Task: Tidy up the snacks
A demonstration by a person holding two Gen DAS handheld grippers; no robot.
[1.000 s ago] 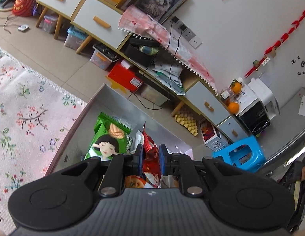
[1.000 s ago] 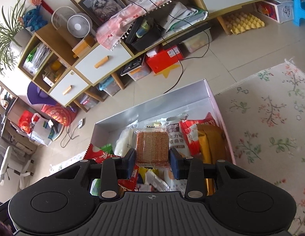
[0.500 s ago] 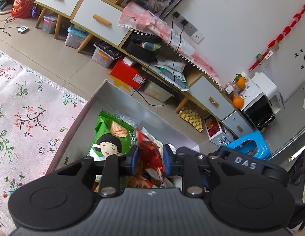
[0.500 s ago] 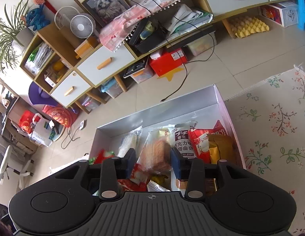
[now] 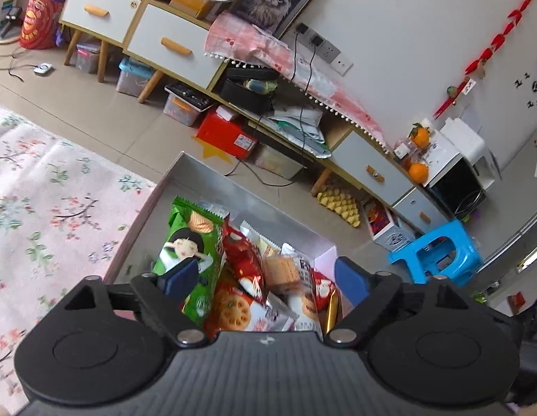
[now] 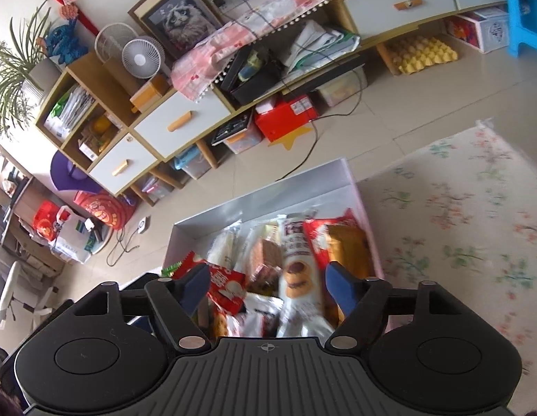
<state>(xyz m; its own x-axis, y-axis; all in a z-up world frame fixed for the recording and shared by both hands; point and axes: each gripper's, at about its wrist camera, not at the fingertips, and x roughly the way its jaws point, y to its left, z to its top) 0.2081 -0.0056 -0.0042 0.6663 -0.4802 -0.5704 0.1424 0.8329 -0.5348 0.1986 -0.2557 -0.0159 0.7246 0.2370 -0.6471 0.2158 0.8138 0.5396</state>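
A shallow grey box (image 5: 244, 201) (image 6: 261, 201) lies on the floor, packed with snack bags. In the left wrist view my left gripper (image 5: 265, 277) hovers above it, jaws opening wide, pads touching nothing. Below it lie a green chip bag (image 5: 188, 249), a red foil bag (image 5: 245, 261) and a brown cracker pack (image 5: 280, 270). In the right wrist view my right gripper (image 6: 268, 286) is also opening with nothing held. The cracker pack (image 6: 265, 253), a white cake pack (image 6: 296, 267), a red bag (image 6: 226, 286) and a gold bag (image 6: 348, 246) lie under it.
A floral rug (image 5: 43, 201) (image 6: 469, 242) borders the box on both sides. Beyond it, tiled floor runs to a low sideboard (image 5: 164, 41) (image 6: 185, 118) with a red carton (image 5: 226, 135) and storage bins underneath. A black cable (image 6: 303, 163) trails near the box. A blue stool (image 5: 438, 253) stands right.
Both grippers spread from shut to wide. The left let go of the red foil bag, the right let go of the cracker pack; both packs now lie in the box. Both grippers lifted slightly.
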